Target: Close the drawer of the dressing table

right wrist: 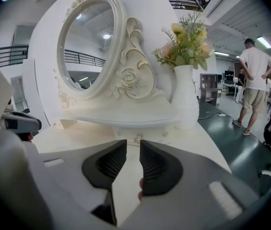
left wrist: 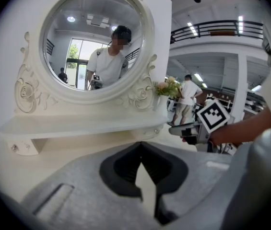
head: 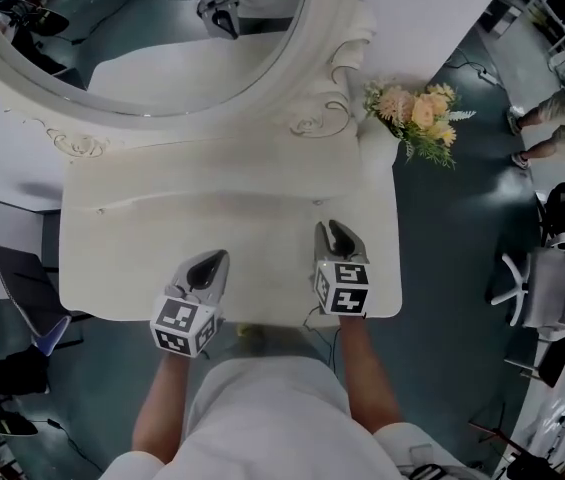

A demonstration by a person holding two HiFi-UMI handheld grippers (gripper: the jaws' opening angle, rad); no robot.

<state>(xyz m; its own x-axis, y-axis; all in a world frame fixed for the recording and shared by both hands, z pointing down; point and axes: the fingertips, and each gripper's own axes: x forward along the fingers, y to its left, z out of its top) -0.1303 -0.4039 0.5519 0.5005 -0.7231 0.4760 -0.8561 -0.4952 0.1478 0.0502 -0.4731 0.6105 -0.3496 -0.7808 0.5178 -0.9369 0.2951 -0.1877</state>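
The white dressing table (head: pixel 142 268) carries an oval mirror (head: pixel 162 28) on a low shelf. Under the shelf sit small drawer fronts with round knobs (right wrist: pixel 137 139), (left wrist: pixel 160 131); I cannot tell whether any stands out from the shelf. My left gripper (head: pixel 212 261) hovers over the tabletop near its front edge, its jaw tips touching with nothing between them (left wrist: pixel 141 143). My right gripper (head: pixel 336 230) hangs over the tabletop further right, pointing at the middle knob, its jaws a narrow gap apart and holding nothing (right wrist: pixel 133 150).
A white vase (right wrist: pixel 184 97) with flowers (head: pixel 417 113) stands at the table's back right corner. A dark chair (head: pixel 22 288) is left of the table. People stand on the green floor to the right (right wrist: pixel 254 75).
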